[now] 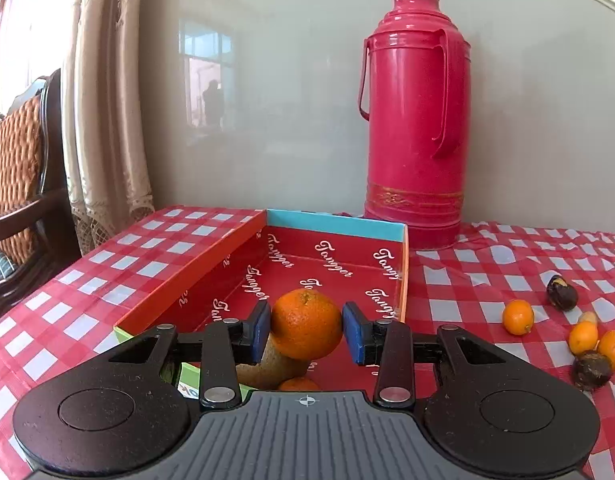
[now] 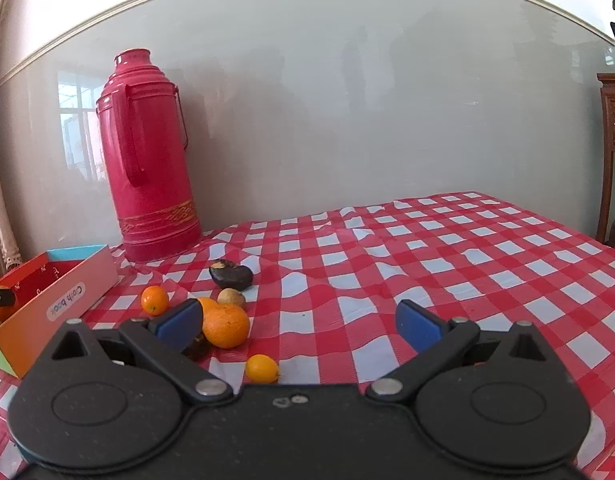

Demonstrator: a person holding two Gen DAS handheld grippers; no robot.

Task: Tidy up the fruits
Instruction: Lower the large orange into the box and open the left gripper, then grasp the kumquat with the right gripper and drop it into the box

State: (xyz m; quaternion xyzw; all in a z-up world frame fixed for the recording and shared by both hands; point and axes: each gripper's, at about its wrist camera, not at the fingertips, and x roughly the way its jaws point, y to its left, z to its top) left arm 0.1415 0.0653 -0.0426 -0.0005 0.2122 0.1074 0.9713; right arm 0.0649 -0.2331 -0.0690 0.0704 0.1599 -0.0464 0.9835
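My left gripper (image 1: 306,330) holds an orange (image 1: 306,323) between its blue pads, over the near end of an open red box (image 1: 211,264). A tan fruit (image 1: 273,368) and another orange (image 1: 298,384) lie in the box below it. My right gripper (image 2: 299,322) is open and empty above the checked tablecloth. Loose fruit lies just left of it: a large orange (image 2: 226,326), small oranges (image 2: 154,299) (image 2: 262,368), a dark fruit (image 2: 231,274) and a tan one (image 2: 231,297). The box shows at the far left of the right wrist view (image 2: 63,292).
A tall red thermos (image 1: 413,120) stands behind the box against the wall, also in the right wrist view (image 2: 149,156). A wooden chair (image 1: 23,184) and curtain are off the table's left edge. Wooden furniture (image 2: 613,152) stands at the far right.
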